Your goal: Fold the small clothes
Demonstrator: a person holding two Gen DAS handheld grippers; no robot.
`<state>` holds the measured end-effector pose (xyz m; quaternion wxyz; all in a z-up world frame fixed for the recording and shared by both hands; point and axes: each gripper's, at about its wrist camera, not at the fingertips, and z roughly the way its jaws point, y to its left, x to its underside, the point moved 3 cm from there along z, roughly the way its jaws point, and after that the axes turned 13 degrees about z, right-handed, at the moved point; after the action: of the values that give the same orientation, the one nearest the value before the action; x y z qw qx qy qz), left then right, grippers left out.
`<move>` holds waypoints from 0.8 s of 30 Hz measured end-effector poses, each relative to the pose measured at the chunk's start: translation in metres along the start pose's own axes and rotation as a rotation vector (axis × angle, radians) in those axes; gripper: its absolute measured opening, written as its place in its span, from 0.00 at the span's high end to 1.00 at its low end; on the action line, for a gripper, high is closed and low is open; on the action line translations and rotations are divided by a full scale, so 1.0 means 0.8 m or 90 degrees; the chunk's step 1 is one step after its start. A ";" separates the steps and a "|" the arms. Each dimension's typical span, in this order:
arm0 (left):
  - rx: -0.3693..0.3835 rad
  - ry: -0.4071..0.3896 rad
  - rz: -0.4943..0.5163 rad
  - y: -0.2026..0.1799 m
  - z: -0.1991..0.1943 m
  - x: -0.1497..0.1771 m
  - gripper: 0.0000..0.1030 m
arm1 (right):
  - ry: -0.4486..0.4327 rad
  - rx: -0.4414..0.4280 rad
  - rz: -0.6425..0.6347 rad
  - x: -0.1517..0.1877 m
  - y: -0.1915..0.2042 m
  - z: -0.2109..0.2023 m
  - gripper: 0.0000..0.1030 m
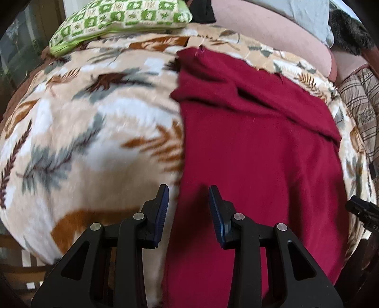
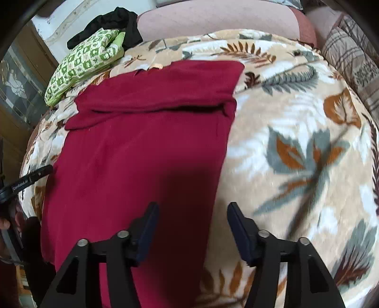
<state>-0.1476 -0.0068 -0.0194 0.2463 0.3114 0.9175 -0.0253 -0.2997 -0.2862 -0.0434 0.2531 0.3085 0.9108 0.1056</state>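
A dark red garment (image 1: 248,147) (image 2: 142,147) lies flat and lengthwise on a leaf-patterned fleece blanket (image 1: 83,123) (image 2: 296,142). Its far end is folded over into a band across the width. My left gripper (image 1: 188,189) hovers over the garment's near left edge. It is open, with nothing between its blue pads. My right gripper (image 2: 193,206) hovers over the garment's near right edge, open wider and also empty. Part of the right gripper (image 1: 362,210) shows at the left wrist view's right rim. The left gripper (image 2: 26,180) shows at the right wrist view's left rim.
A green-and-cream patterned pillow (image 1: 118,21) (image 2: 80,64) lies at the blanket's far left corner, with a black cloth (image 2: 113,23) behind it. A pink cushion (image 1: 272,30) (image 2: 213,19) runs along the back. A plaid quilt (image 1: 360,101) (image 2: 350,54) lies at the far right.
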 end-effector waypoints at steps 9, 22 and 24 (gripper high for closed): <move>-0.010 -0.005 0.009 -0.005 -0.018 0.026 0.67 | 0.015 0.005 0.017 0.019 -0.002 0.006 0.39; 0.090 0.067 -0.031 0.023 -0.018 0.076 0.67 | 0.076 -0.025 -0.025 0.077 0.000 -0.013 0.37; 0.106 0.070 -0.031 0.020 -0.017 0.080 0.67 | 0.084 -0.028 -0.027 0.084 0.001 -0.014 0.37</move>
<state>-0.1877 0.0446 -0.0359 0.1680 0.3092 0.9317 -0.0901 -0.3514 -0.2446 -0.0603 0.2011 0.2761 0.9293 0.1402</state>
